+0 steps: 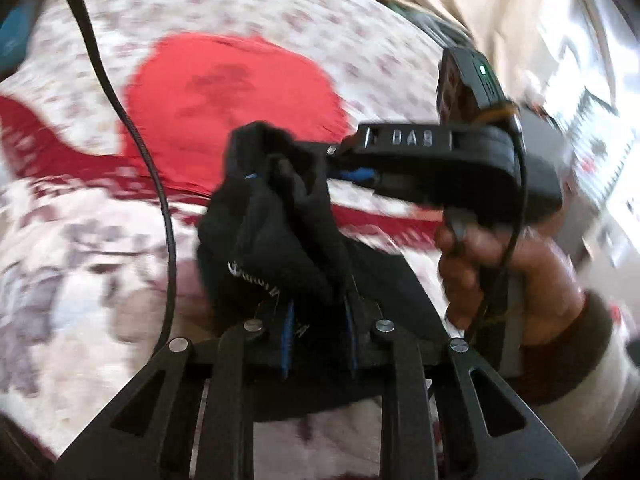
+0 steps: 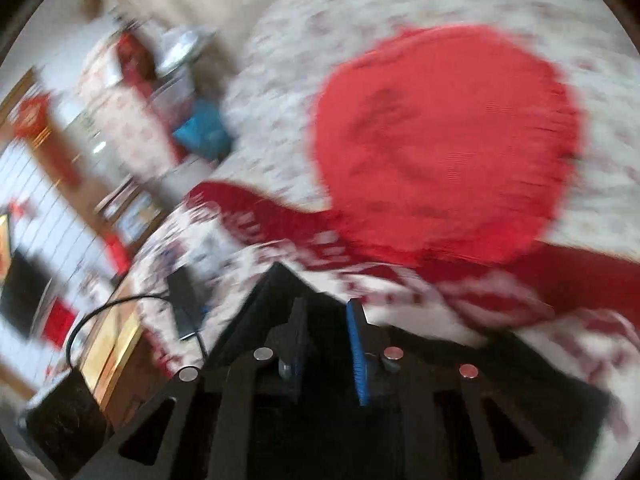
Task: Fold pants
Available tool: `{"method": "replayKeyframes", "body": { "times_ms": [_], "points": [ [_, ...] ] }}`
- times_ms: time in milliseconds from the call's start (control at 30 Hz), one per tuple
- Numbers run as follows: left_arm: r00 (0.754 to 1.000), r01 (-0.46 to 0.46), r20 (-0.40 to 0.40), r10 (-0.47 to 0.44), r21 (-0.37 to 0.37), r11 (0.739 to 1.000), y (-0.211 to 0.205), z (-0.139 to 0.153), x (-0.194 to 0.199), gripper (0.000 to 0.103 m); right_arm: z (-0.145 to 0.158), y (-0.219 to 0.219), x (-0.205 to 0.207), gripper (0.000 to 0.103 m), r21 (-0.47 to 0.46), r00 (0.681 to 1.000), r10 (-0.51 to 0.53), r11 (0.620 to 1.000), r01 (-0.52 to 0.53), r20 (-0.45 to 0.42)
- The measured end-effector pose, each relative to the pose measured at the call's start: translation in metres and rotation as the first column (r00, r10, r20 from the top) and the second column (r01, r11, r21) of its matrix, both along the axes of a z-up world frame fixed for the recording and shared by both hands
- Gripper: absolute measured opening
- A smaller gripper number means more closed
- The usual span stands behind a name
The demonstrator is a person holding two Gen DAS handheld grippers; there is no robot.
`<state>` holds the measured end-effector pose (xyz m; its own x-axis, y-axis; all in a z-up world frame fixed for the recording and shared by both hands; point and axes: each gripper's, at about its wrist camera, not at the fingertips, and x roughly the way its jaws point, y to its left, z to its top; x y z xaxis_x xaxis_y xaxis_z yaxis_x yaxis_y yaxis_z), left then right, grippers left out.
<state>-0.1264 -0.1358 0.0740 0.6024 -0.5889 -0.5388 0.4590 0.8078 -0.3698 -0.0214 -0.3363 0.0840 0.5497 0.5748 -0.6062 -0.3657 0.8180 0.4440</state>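
The bunched black fabric pants hang clamped between both tools, left tool below, right tool entering sideways; bed beneath.

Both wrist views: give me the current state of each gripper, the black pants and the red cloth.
left gripper: shut on the black pants.
right gripper: shut on the black pants.
black pants: bunched, held up off the bed between both grippers.
red cloth: lying flat on the bedspread, untouched.

a red cloth lies spread on the floral bedspread; a black cable crosses its left side.
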Motion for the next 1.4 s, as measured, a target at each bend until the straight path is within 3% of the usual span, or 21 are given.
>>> {"method": "replayKeyframes", "body": {
  "times_ms": [67, 133, 233, 300, 433, 567, 633, 700, 767, 800, 833, 967, 1033, 1100, 1167, 1267, 1333, 1400],
  "points": [
    [0.998, 0.062, -0.016, -0.062, 0.032, 0.998, -0.019, -0.011, -0.002, 0.019, -0.006, -0.030, -0.008, 0.030, -0.034, 0.993, -0.118, 0.993, 0.117, -0.025],
    [0.993, 0.110, -0.048, -0.107, 0.045, 0.993, -0.033, -0.022, -0.001, 0.019, -0.019, -0.064, -0.020, 0.062, 0.015, 0.970, -0.224, 0.974, 0.226, -0.089],
    [0.988, 0.139, -0.075, -0.134, 0.068, 0.988, -0.043, -0.032, 0.001, 0.019, -0.032, -0.090, -0.037, 0.066, 0.182, 0.957, -0.241, 0.946, 0.269, -0.160],
    [0.987, 0.142, -0.081, -0.136, 0.068, 0.988, -0.041, -0.034, 0.006, 0.019, -0.040, -0.091, -0.042, 0.070, 0.229, 0.958, -0.222, 0.938, 0.261, -0.182],
    [0.987, 0.143, -0.085, -0.137, 0.075, 0.987, -0.044, -0.036, 0.003, 0.019, -0.053, -0.067, -0.042, 0.071, 0.227, 0.954, -0.150, 0.951, 0.212, -0.259],
    [0.987, 0.148, -0.080, -0.141, 0.093, 0.985, -0.043, -0.035, -0.007, 0.019, -0.046, -0.056, -0.046, 0.074, 0.276, 0.964, -0.123, 0.943, 0.188, -0.237],
    [0.987, 0.147, -0.079, -0.140, 0.091, 0.985, -0.044, -0.036, -0.010, 0.019, -0.041, -0.047, -0.045, 0.081, 0.237, 0.965, -0.130, 0.954, 0.184, -0.227],
    [0.987, 0.148, -0.080, -0.141, 0.098, 0.984, -0.045, -0.036, -0.013, 0.019, -0.048, -0.034, -0.040, 0.081, 0.164, 0.958, -0.108, 0.974, 0.155, -0.264],
    [0.987, 0.149, -0.076, -0.141, 0.115, 0.982, -0.046, -0.036, -0.016, 0.019, -0.064, -0.028, -0.034, 0.065, 0.162, 0.946, -0.080, 0.977, 0.137, -0.314],
    [0.987, 0.149, -0.076, -0.140, 0.129, 0.980, -0.045, -0.035, -0.018, 0.019, -0.070, -0.024, -0.033, 0.039, 0.152, 0.945, -0.077, 0.979, 0.132, -0.319],
    [0.986, 0.152, -0.085, -0.141, 0.149, 0.977, -0.044, -0.033, -0.019, 0.020, -0.073, -0.024, -0.033, 0.026, 0.150, 0.948, -0.081, 0.980, 0.133, -0.309],
    [0.978, 0.203, -0.077, -0.194, 0.125, 0.971, -0.019, -0.009, -0.030, 0.020, -0.058, -0.039, -0.040, 0.021, 0.183, 0.967, -0.096, 0.973, 0.141, -0.235],
    [0.977, 0.210, -0.052, -0.205, 0.125, 0.970, -0.003, 0.003, -0.035, 0.026, -0.033, -0.050, -0.047, 0.021, 0.161, 0.982, -0.107, 0.978, 0.133, -0.158],
    [0.982, 0.190, -0.034, -0.188, 0.123, 0.974, 0.010, 0.012, -0.036, 0.039, -0.010, -0.066, -0.054, 0.021, 0.120, 0.985, -0.143, 0.981, 0.154, -0.095],
    [0.988, 0.157, -0.023, -0.155, 0.118, 0.981, 0.016, 0.017, -0.032, 0.047, -0.001, -0.079, -0.056, 0.021, 0.039, 0.978, -0.191, 0.980, 0.195, -0.077],
    [0.992, 0.119, -0.044, -0.115, 0.107, 0.987, 0.015, 0.013, -0.020, 0.048, -0.014, -0.095, -0.058, 0.021, -0.075, 0.962, -0.252, 0.967, 0.245, -0.101],
    [0.992, 0.115, -0.063, -0.109, 0.116, 0.987, 0.007, 0.007, -0.013, 0.048, -0.040, -0.099, -0.055, 0.023, -0.228, 0.942, -0.308, 0.935, 0.273, -0.132],
    [0.991, 0.119, -0.077, -0.109, 0.140, 0.983, -0.002, 0.003, -0.005, 0.048, -0.058, -0.110, -0.054, 0.026, -0.291, 0.923, -0.344, 0.913, 0.285, -0.172]
  ]
}}
